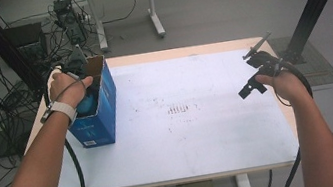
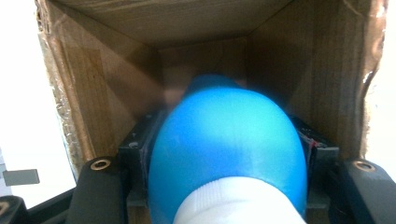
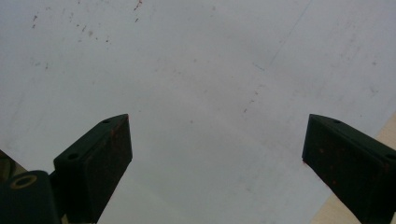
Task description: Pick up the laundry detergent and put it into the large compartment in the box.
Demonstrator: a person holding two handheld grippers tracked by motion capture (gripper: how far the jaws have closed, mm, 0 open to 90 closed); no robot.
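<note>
**Blue bottle held inside the cardboard box**

Blue bottle (image 1: 89, 103), seen from the high view, sits in the open top of a blue cardboard box (image 1: 103, 114) that stands upright near the left edge of the tabletop (image 1: 201, 133). The left hand (image 1: 68, 88) reaches over the box rim, and the left gripper (image 1: 83, 84) points down into it. The right gripper (image 1: 254, 85) hangs over the tabletop's right side, well apart from the box, with nothing near it.

In the left gripper view the bottle (image 2: 229, 149) bulges between the two black jaws, which press on its rounded blue body from both sides: a clenched grasp on the bottle. A white ribbed cap or neck (image 2: 238, 203) sits at the near end, and the brown inner walls of the box (image 2: 112, 88) close in all around.

In the right gripper view the jaws stand wide apart and released, with bare white tabletop (image 3: 205, 93) between them.

The bottle looks like smooth, glossy plastic, so it is probably light and somewhat slippery, and its body may give a little under pressure. The widest part of the body, where the jaws sit now, seems the safest hold; the curve tapers toward both ends, so a grip nearer either end could squeeze it out. The box walls are close, so clearance is tight.
</note>
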